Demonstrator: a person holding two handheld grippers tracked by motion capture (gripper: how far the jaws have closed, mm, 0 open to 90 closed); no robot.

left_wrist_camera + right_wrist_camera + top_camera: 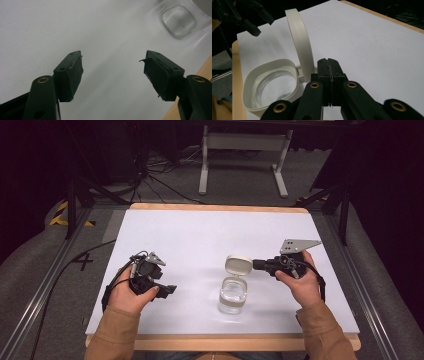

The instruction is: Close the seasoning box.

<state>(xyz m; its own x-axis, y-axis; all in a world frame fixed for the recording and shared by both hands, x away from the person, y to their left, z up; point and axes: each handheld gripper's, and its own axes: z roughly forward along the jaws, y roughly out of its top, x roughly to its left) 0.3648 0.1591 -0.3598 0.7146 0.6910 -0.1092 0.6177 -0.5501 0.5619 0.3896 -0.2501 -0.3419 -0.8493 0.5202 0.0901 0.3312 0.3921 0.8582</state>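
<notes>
1. A clear square glass jar with a cream plastic rim is seen standing near the middle of the white counter, toward its near edge.
2. Its cream hinged lid is tipped up and open on the far side.
3. The left tool is held left of the jar, well apart, its jaws spread wide and empty.
4. The right tool is held right of the lid, just beside it, its jaws pressed together on nothing.

Lab: floor cables, taped markings
</notes>
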